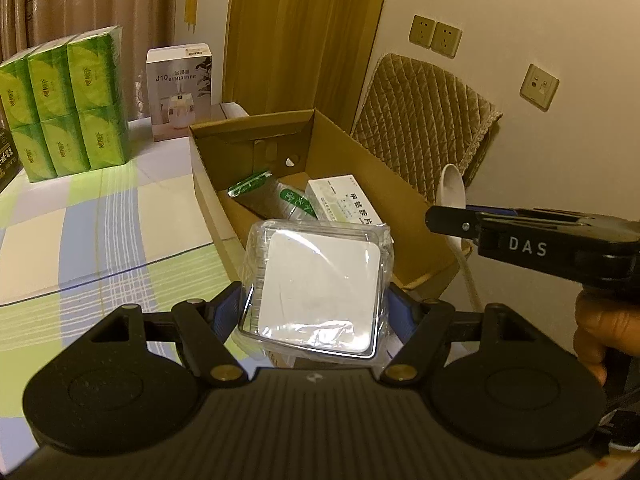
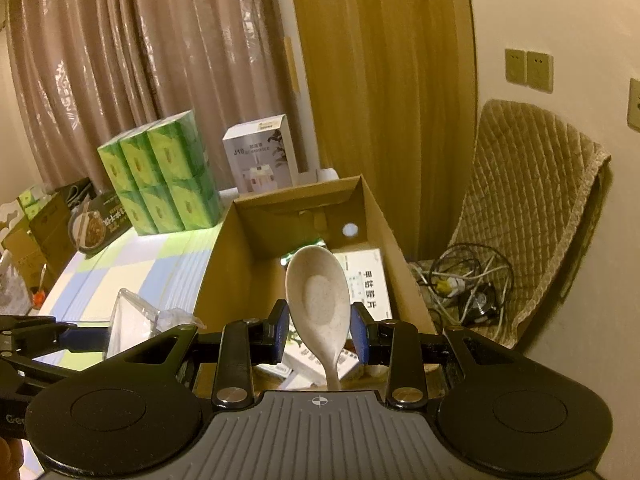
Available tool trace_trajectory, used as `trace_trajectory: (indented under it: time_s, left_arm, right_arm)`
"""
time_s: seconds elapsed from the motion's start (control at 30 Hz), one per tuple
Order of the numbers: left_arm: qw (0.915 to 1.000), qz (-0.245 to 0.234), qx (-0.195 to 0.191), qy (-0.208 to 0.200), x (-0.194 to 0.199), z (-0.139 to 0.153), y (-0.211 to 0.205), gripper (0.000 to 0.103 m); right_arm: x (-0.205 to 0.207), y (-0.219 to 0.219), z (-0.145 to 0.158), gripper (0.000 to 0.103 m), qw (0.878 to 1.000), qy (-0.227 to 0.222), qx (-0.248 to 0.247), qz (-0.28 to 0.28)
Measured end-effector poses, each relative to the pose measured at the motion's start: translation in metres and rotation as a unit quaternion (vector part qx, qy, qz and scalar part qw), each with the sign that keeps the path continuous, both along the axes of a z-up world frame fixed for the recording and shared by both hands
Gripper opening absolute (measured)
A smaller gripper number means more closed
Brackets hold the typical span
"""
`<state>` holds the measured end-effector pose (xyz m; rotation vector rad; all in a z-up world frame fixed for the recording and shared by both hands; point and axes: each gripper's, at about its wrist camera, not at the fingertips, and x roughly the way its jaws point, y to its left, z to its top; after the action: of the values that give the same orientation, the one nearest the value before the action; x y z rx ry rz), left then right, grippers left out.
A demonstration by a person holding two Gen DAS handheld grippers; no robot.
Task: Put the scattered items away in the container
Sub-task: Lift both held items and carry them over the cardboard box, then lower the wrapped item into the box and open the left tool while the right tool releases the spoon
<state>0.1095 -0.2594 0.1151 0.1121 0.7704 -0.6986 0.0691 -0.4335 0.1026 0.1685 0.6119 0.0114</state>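
I am clamping my left gripper (image 1: 316, 304) on a light, slippery film-wrapped clear case (image 1: 316, 280) by its 2 side edges, my right gripper (image 2: 320, 330) pinching a stiff spoon (image 2: 320, 292) over the cardboard box (image 1: 360, 152)

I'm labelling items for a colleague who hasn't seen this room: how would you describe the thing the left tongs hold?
Find the open cardboard box on the checked tablecloth. At its near end, the left tongs grip a clear plastic square case with a white insert. Unlike the printed cartons inside the box, it is transparent and glossy.
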Motion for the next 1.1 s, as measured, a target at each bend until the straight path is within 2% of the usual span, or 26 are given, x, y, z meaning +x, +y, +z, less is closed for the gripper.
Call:
trace_trajectory:
  time_s: [1.1]
  left_arm:
    - [0.9998,0.011,-0.013,0.005,0.058,-0.003,-0.033,0.07]
  right_arm:
    - [0.076,-0.015,-0.006,0.03,1.0,0.004,-0.015,0.026]
